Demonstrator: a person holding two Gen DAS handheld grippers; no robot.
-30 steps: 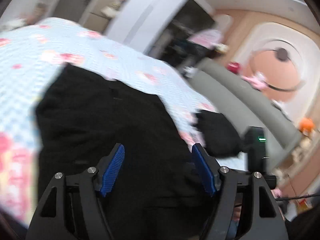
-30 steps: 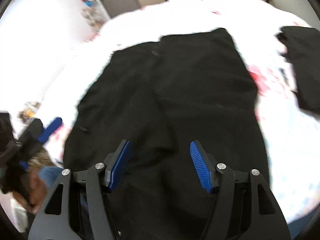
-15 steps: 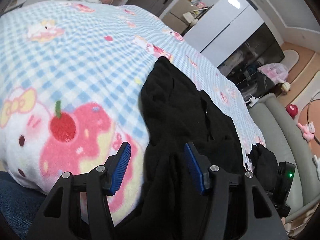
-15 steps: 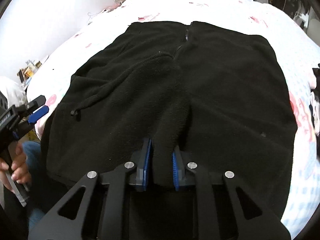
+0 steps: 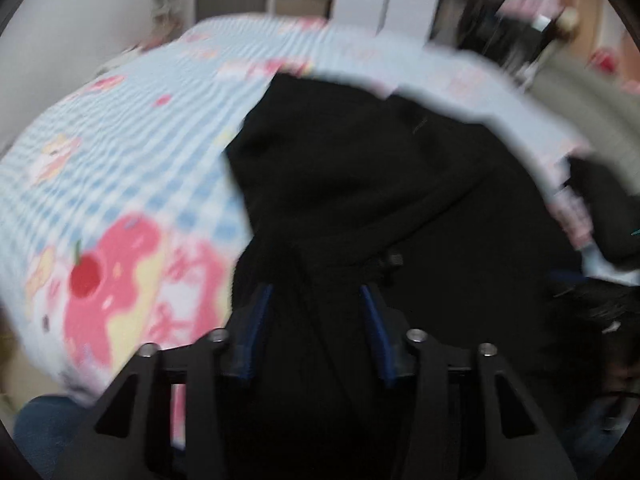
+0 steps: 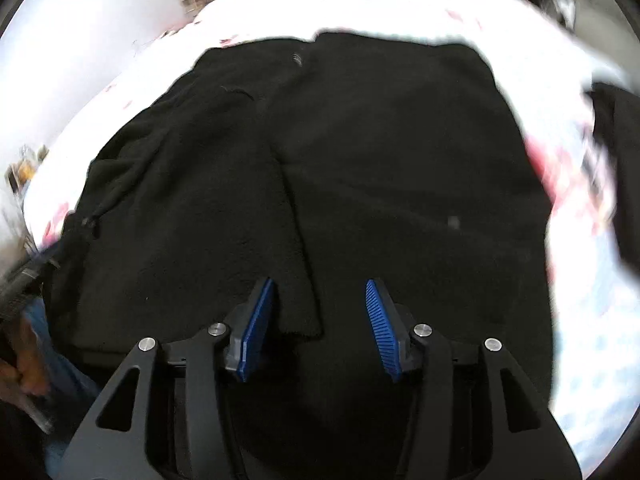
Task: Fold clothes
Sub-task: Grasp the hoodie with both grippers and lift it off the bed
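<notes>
Black fleece jacket [image 6: 340, 152] lies spread on the checked bed cover [image 5: 120, 152], filling the middle of both views, its long side running from the bottom of the frame up to the top. Right gripper [image 6: 320, 320] has its blue pads wide apart over a loose flap edge. Left gripper [image 5: 316, 324] sits at the jacket's left side — black cloth lies between its blurry pads, but I cannot tell if they squeeze it.
</notes>
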